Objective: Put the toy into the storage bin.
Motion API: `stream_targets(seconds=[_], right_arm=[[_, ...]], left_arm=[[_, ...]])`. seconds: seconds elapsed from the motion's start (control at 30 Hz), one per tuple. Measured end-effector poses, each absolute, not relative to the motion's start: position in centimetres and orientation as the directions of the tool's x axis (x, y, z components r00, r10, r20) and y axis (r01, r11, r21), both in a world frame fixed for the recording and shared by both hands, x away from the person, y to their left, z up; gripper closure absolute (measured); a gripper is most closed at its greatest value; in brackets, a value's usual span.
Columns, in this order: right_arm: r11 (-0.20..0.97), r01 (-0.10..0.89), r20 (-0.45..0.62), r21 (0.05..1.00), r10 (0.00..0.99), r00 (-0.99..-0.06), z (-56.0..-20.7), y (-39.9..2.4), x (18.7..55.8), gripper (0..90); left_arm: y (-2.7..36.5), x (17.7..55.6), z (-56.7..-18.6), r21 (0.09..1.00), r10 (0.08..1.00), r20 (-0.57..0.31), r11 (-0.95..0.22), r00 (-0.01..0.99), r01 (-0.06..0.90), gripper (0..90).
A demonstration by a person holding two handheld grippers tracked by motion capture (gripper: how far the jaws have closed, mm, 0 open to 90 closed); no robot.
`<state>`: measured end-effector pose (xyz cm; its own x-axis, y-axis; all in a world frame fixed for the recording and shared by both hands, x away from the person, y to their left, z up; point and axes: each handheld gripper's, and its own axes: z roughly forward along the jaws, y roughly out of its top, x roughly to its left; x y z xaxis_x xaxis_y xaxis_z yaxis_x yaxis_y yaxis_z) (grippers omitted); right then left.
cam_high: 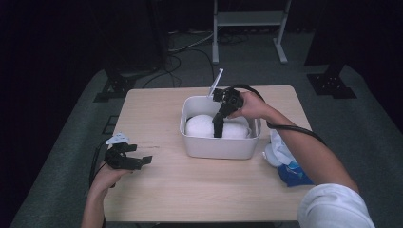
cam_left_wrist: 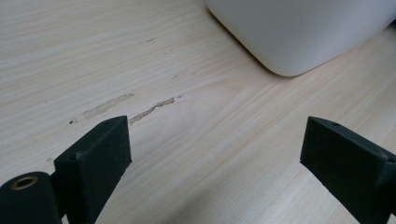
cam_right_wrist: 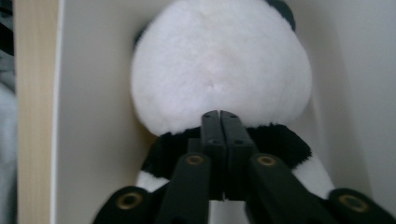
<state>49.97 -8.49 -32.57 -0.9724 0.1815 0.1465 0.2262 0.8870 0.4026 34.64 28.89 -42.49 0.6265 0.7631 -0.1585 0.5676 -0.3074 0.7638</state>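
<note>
A white plastic bin stands on the middle of the wooden table. Inside it lies a black-and-white plush toy, its round white part facing the right gripper view. My right gripper reaches down into the bin, jaws pressed together, tips at the seam between the toy's white and black fur; nothing shows between them. My left gripper rests low at the table's left side, open, with bare wood between its jaws. A corner of the bin lies ahead of it.
A crumpled white and blue bag lies on the table right of the bin, under the right forearm. A thin white piece leans up behind the bin. Scuff marks streak the wood. A metal frame and cables sit on the floor beyond.
</note>
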Motion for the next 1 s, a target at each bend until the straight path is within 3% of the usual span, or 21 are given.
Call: stream_targets(seconds=[0.3, 1.0], right_arm=[[0.877, 0.255, 0.149, 0.408, 0.212, -0.966, -32.7, -9.4, 49.9, 73.9], [0.819, 0.307, 0.158, 0.485, 0.263, -0.952, -30.8, -12.3, 48.3, 49.3]], left_arm=[[28.9, 34.6, -42.5, 0.763, 0.763, -0.158, -0.309, 0.627, 0.568, 7.4], [28.7, 34.4, -42.4, 0.762, 0.760, -0.153, -0.317, 0.632, 0.564, 7.4]])
